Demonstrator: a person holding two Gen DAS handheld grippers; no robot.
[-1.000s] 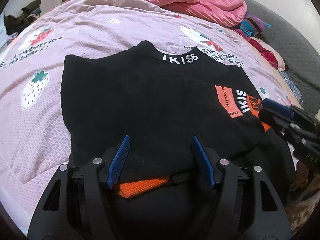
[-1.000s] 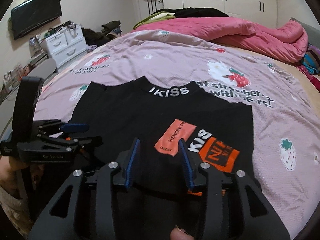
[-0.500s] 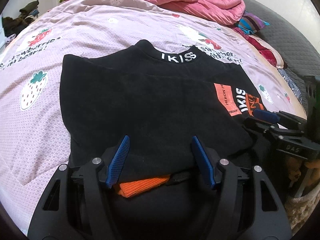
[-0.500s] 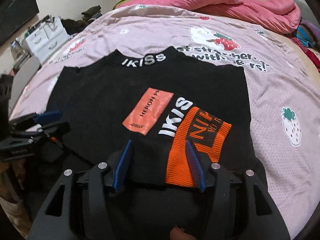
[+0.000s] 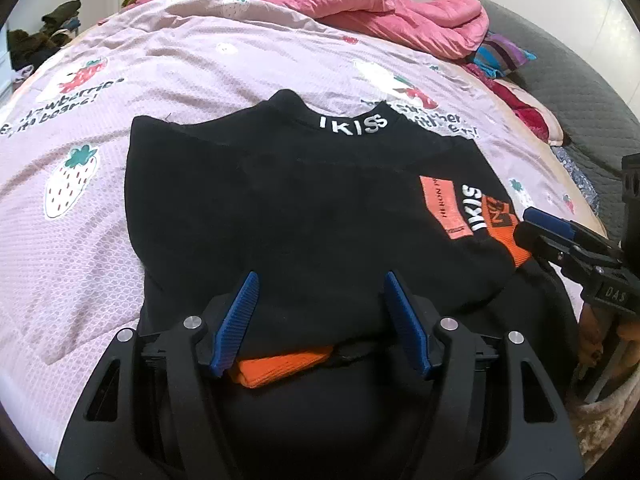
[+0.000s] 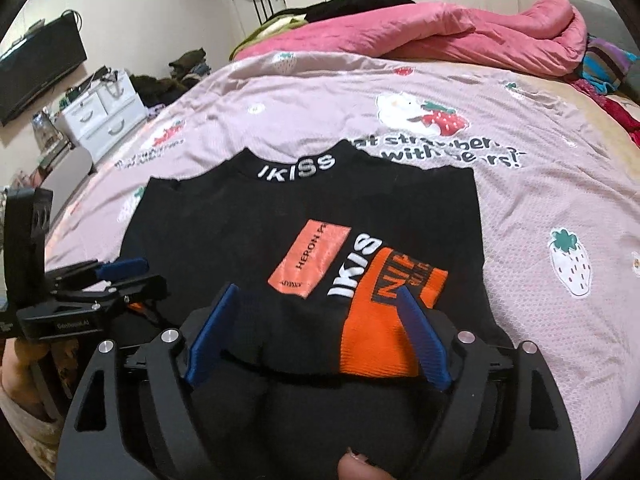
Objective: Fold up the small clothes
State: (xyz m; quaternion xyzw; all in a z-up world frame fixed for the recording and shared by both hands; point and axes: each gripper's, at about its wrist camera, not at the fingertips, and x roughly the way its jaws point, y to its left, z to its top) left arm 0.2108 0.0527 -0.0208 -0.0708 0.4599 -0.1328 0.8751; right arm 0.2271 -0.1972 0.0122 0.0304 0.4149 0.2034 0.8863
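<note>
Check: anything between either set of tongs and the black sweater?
Nothing visible. The left tongs stand open right over the near edge of the black sweater, above its orange cuff. The right tongs are open over the folded orange sleeve end. Only bedsheet surrounds the garment.

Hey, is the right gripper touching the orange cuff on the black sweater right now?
Cannot tell. In the right wrist view the open right gripper straddles the orange cuff, its right finger overlapping it, but no gap or contact shows plainly.
</note>
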